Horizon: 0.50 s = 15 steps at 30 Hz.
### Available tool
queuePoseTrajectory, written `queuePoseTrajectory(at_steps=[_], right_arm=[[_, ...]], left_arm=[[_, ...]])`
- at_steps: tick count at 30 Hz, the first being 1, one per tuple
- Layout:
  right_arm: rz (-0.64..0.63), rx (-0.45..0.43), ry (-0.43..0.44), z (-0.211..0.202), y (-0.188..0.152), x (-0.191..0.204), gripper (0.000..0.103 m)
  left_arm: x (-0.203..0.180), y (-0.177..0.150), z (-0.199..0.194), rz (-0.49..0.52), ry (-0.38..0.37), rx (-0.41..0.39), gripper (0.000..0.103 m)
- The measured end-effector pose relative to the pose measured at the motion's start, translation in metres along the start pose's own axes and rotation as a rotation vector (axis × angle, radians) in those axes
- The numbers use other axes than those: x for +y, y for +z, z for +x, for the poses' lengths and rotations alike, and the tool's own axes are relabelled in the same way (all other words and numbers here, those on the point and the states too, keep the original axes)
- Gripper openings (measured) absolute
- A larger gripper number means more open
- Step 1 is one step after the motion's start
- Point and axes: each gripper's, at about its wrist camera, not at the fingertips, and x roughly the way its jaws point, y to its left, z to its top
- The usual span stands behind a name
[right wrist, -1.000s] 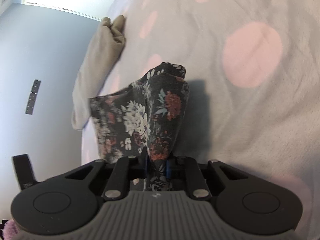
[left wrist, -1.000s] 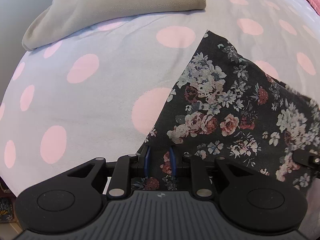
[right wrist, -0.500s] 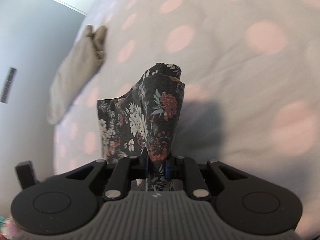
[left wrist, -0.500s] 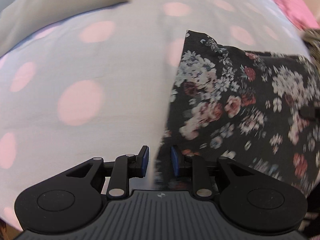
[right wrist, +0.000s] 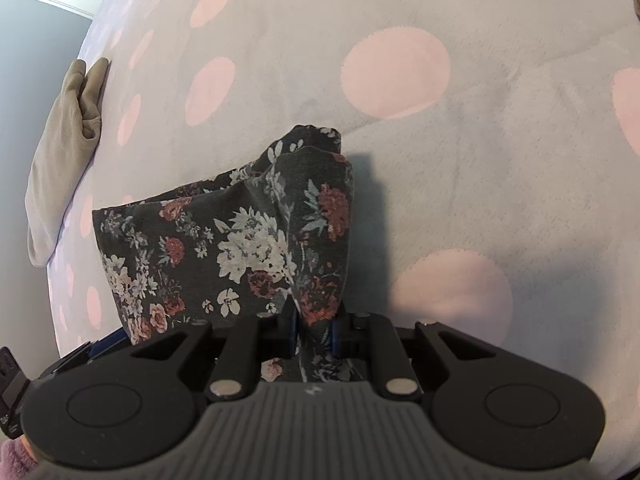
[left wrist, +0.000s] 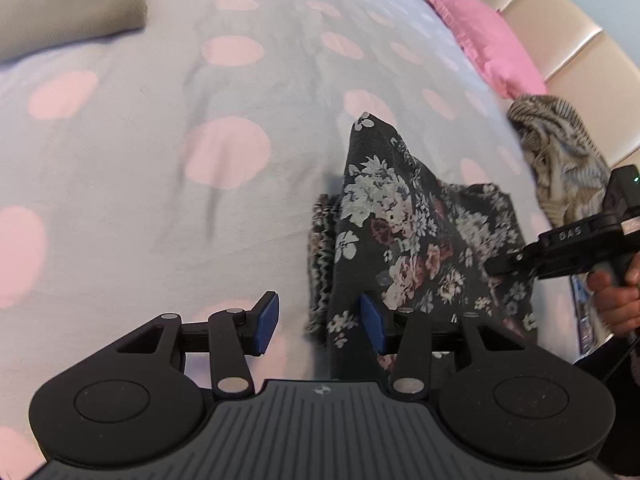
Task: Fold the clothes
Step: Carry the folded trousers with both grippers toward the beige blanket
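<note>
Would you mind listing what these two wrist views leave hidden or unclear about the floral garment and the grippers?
- Left wrist view: the floral garment's lower edge is hidden behind the left gripper, whose jaws are opening.
- Right wrist view: the cloth pinched in the right gripper is hidden behind its body.
- Left wrist view: the striped clothes are partly cut off by the other gripper.

Home bedroom, bed covered by a pale bedspread (left wrist: pixel 120 152) with pink polka dots, pink pillow (left wrist: pixel 484 36) at the far right against a cream padded headboard (left wrist: pixel 560 28), folded beige garment (left wrist: pixel 68 4) far left, grey-blue wall (right wrist: pixel 36 52) beyond
</note>
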Motion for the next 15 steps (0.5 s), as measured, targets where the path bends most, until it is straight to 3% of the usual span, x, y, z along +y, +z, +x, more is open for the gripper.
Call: queuePoseTrajectory(at_steps=[13,15], right_arm=[[0.009,0.009,-0.016,0.002,0.000,-0.015,0.018],[0.009,0.009,-0.011,0.001,0.000,-0.019,0.018]], left_arm=[[0.022,0.007,0.024,-0.165,-0.225,-0.016,0.050],[0.021,0.011,0.025,-0.162,-0.232,-0.014,0.050]])
